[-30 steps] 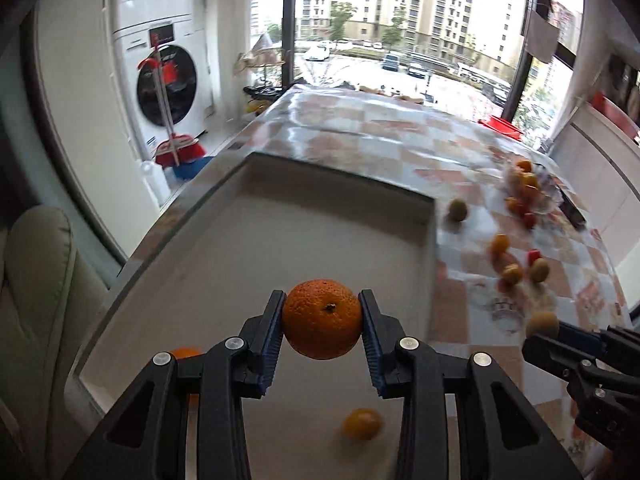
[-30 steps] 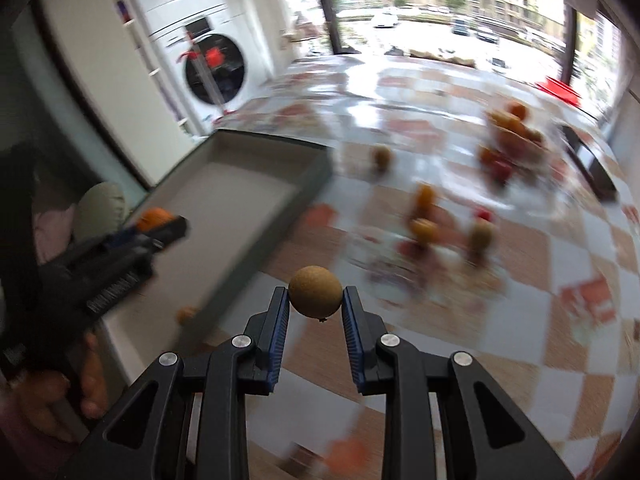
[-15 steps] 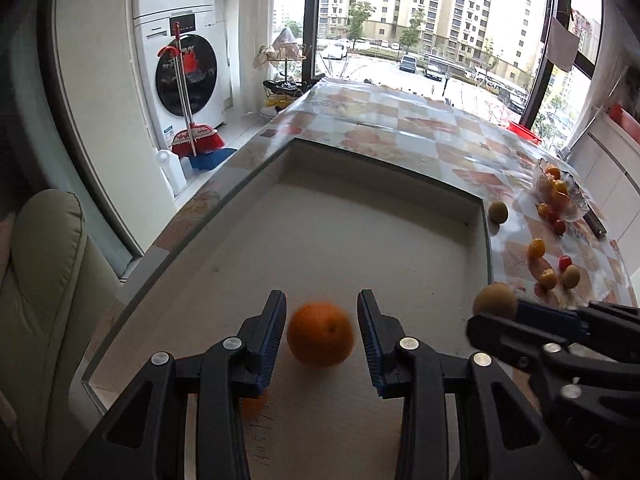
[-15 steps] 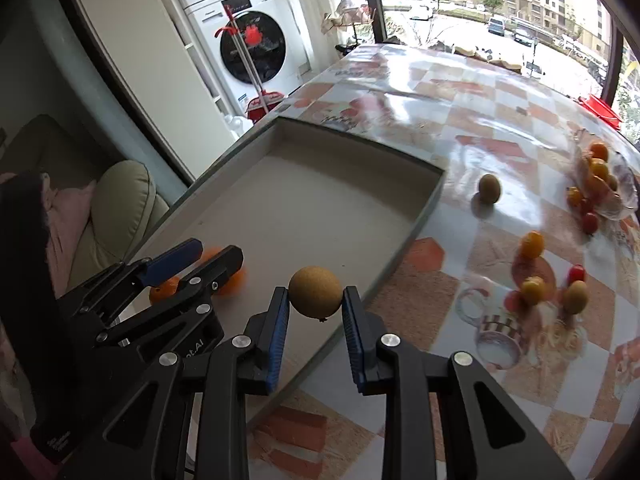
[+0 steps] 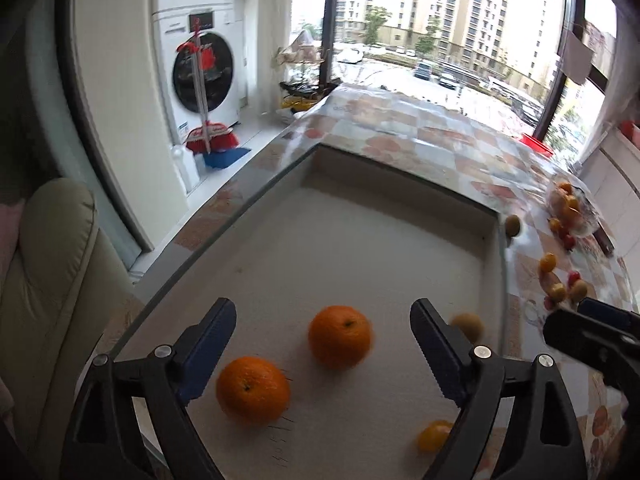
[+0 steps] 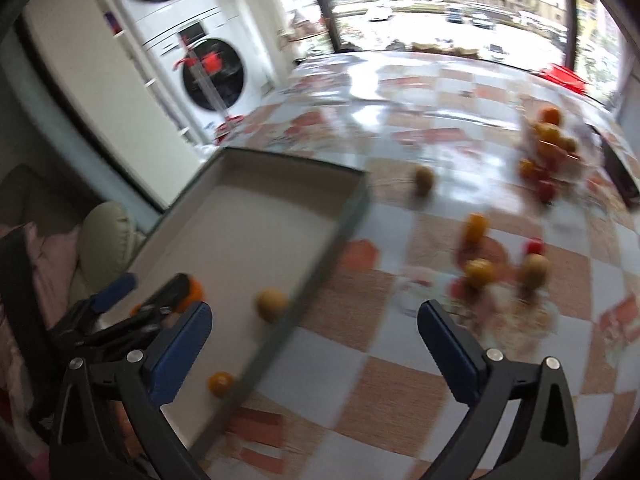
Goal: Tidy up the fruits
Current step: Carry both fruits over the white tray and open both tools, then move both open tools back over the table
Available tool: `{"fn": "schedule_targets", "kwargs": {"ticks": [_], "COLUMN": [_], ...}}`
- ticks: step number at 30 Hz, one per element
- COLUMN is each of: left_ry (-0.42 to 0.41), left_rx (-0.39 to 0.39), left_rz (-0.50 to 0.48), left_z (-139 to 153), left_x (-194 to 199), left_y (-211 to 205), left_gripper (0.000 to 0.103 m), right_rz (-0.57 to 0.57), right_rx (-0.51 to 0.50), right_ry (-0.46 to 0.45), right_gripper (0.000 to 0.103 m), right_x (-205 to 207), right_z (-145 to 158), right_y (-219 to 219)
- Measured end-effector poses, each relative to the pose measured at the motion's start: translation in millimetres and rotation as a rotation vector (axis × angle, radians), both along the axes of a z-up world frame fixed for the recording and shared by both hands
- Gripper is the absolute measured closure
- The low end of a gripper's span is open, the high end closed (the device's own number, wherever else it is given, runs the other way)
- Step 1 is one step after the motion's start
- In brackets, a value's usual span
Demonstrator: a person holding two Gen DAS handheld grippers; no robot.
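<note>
Both your grippers have just been opening and now stand spread wide with nothing between the pads. Your left gripper (image 5: 322, 344) hangs over the near end of the shallow tray (image 5: 400, 196), above an orange (image 5: 340, 336) that lies loose and blurred on the tray floor, and a second orange (image 5: 253, 390) sits beside it nearer the left wall. Your right gripper (image 6: 314, 334) hangs over the tray's right wall, and a brown fruit (image 6: 272, 304) lies blurred just inside it. A small yellow fruit (image 6: 220, 383) rests at the near right corner.

The risk is rolling. The tray walls look low, and the blurred fruits may bounce or knock one another. More fruit (image 6: 478, 272) waits out on the checked table (image 6: 400, 396), some near a glass bowl (image 6: 552, 148); a hasty reach there could scatter it toward the table's edges.
</note>
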State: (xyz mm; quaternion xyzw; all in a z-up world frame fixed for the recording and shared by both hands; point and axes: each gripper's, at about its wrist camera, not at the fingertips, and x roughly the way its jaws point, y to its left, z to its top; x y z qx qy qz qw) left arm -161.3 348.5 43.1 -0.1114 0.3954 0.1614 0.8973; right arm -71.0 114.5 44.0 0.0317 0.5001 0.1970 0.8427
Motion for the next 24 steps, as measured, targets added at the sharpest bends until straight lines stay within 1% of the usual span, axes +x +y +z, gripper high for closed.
{"fn": "schedule_targets", "kwargs": {"ticks": [4, 6, 8, 10, 12, 14, 16, 17, 20, 22, 24], "left_ry": [-0.026, -0.039, -0.056, -0.056, -0.037, 0.001, 0.050, 0.079, 0.125, 0.115, 0.118], "left_rx": [0.050, 0.070, 0.073, 0.077, 0.094, 0.122, 0.127, 0.120, 0.086, 0.062, 0.053], "left_rz": [-0.110, -0.193, -0.267, -0.356, -0.407, -0.455, -0.460, -0.456, -0.442, -0.433, -0.423], "left_z": [15.6, 21.8, 25.0, 23.4, 18.7, 3.8, -14.1, -21.1, -35.6, -35.9, -36.7], "left_x": [-1.2, -1.5, -3.0, -3.1, -1.4, 3.6, 11.1, 15.1, 23.9, 27.4, 29.2], "left_y": [-35.9, -62.8, -84.8, -115.1, -138.4, -166.0, -179.5, -184.4, -192.1, -192.3, -192.9], "left_gripper": [0.013, 0.013, 0.013, 0.013, 0.013, 0.013, 0.013, 0.013, 0.013, 0.013, 0.009], "right_rz": [-0.090, -0.141, -0.216, -0.321, -0.397, -0.449, -0.492, -0.503, -0.502, -0.492, -0.498], "right_rx": [-0.039, -0.061, -0.101, -0.164, -0.193, -0.211, -0.236, -0.260, -0.294, -0.295, -0.295], "right_ry": [-0.024, -0.014, 0.009, 0.036, 0.053, 0.063, 0.067, 0.051, 0.019, -0.019, -0.046], "right_gripper": [0.000, 0.000, 0.000, 0.000, 0.000, 0.000, 0.000, 0.000, 0.000, 0.000, 0.000], "right_x": [-6.7, -8.2, -11.8, -18.4, -24.6, -31.4, -39.2, -43.5, -53.0, -58.0, -60.8], "right_z": [-2.2, -7.3, -16.7, -27.9, -35.7, -41.3, -47.7, -48.9, -50.4, -51.4, -52.0], "right_y": [-35.3, -58.3, -86.5, -120.3, -150.8, -175.3, -199.3, -208.4, -218.6, -219.6, -218.4]}}
